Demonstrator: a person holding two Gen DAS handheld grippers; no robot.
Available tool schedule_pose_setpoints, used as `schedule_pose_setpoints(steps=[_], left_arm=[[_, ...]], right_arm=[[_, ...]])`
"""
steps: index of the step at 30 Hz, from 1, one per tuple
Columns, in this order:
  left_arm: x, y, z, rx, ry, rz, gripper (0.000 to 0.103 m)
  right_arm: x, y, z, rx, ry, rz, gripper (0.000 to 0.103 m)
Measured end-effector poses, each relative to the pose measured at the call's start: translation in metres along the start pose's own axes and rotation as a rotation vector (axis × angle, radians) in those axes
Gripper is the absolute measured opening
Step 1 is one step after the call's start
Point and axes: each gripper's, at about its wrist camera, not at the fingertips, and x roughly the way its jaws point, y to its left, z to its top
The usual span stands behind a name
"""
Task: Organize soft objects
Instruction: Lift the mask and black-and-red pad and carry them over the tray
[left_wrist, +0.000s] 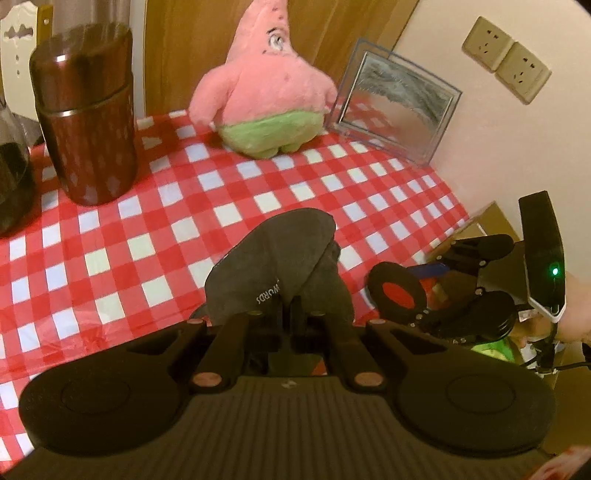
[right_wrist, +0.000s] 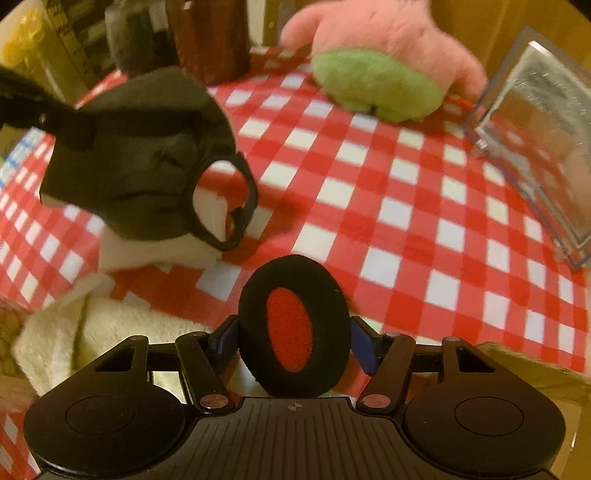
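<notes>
My left gripper (left_wrist: 293, 314) is shut on a dark grey fabric mask (left_wrist: 280, 262) and holds it above the red-and-white checked tablecloth (left_wrist: 147, 229). The right wrist view shows the mask (right_wrist: 144, 155) hanging from the left gripper, its ear loop (right_wrist: 225, 199) dangling. My right gripper (right_wrist: 293, 332) is shut on a black oval ear pad with a red centre (right_wrist: 291, 328); it also shows in the left wrist view (left_wrist: 397, 291), at the table's right edge. A pink and green star plush (left_wrist: 266, 85) stands upright at the back.
A brown cylindrical canister (left_wrist: 86, 110) stands at the back left beside a dark glass jar (left_wrist: 11, 177). A clear acrylic picture frame (left_wrist: 399, 107) leans at the back right. A white block (right_wrist: 162, 247) and a cream towel (right_wrist: 103, 332) lie near the mask. Wall sockets (left_wrist: 506, 59) are at the right.
</notes>
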Motion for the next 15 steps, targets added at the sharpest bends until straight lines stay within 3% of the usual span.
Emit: schedule_pose_setpoints(steps=[6,15], left_arm=[[-0.024,-0.018,0.007,0.011,-0.042,0.002,0.002],[-0.065,-0.066,0.005,0.01,-0.098,0.014,0.002]], right_arm=[[-0.043,-0.005,0.001,0.051,-0.065,-0.012,0.063],[-0.117,0.0,-0.024,0.11,-0.108,-0.03,0.063]])
